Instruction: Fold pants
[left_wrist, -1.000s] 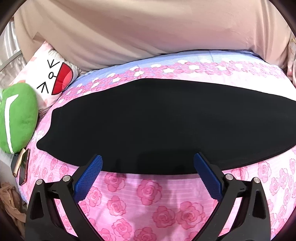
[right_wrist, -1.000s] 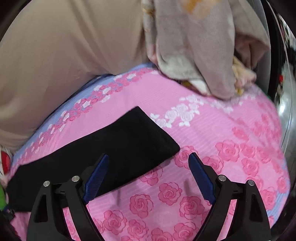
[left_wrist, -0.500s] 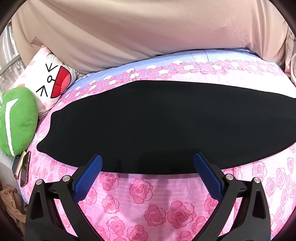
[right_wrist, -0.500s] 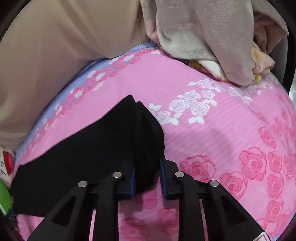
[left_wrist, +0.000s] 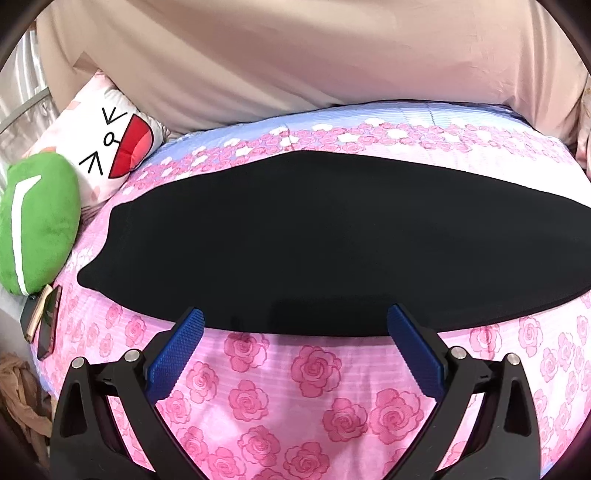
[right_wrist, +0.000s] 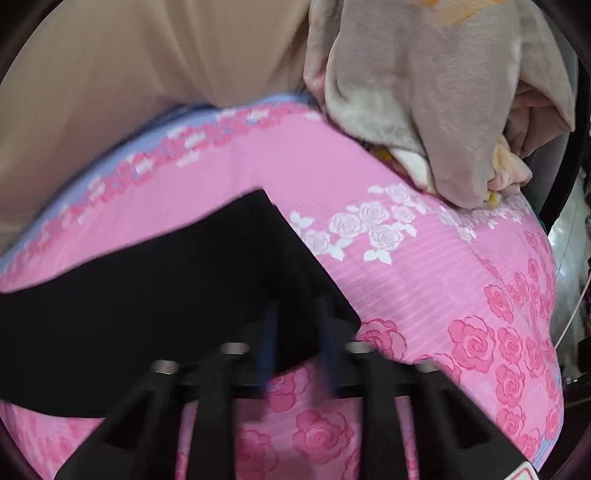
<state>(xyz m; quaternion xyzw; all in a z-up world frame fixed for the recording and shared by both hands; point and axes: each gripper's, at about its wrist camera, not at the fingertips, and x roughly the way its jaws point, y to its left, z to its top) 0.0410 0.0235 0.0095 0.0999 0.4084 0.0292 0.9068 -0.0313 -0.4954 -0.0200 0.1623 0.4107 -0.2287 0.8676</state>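
Black pants (left_wrist: 314, 236) lie flat and lengthwise across the pink rose bedsheet (left_wrist: 314, 387). My left gripper (left_wrist: 295, 312) stands open over their near edge, its blue pads apart with nothing gripped. In the blurred right wrist view, the pants' right end (right_wrist: 147, 295) rises in a peak. There the jaws of my right gripper (right_wrist: 298, 306) are closing, and black cloth is pinched between the narrow blue pads at the end's near corner.
A white cartoon pillow (left_wrist: 110, 147), a green plush (left_wrist: 37, 221) and a phone (left_wrist: 48, 317) sit at the bed's left edge. A heap of grey-beige blankets (right_wrist: 443, 92) lies at the far right. Beige cloth (left_wrist: 295, 55) hangs behind the bed.
My right gripper came down onto the pants' right end and its wide-open jaws closed on the cloth, which has bunched up. The left gripper has stayed put and open.
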